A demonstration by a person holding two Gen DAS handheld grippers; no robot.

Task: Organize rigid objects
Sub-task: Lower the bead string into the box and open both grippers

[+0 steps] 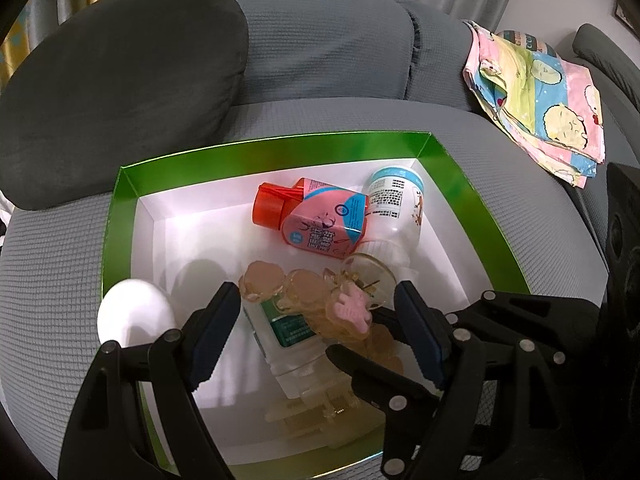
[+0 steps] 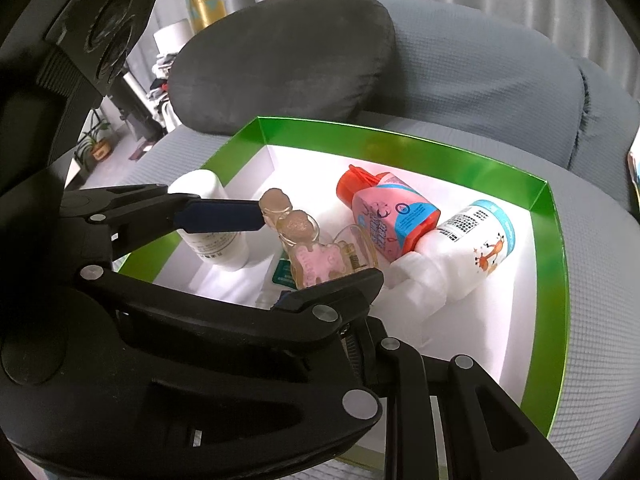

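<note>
You're carrying a translucent amber hair clip (image 2: 308, 252) with a pink flower charm, hanging over the middle of the green-rimmed box (image 2: 400, 142) on the sofa seat. It looks light, stiff and brittle, with slick plastic faces and a spring hinge, so I'd judge the flat sides near the charm the safest hold. Your right hand-held gripper (image 2: 316, 248) is pinched narrow on the clip, one pad at its top lobe, the other beneath. Your left hand-held gripper (image 1: 320, 312) stands about half open, its pads either side of the clip without pressing it. The bottles (image 1: 320, 216) lie toward the box's far edge.
</note>
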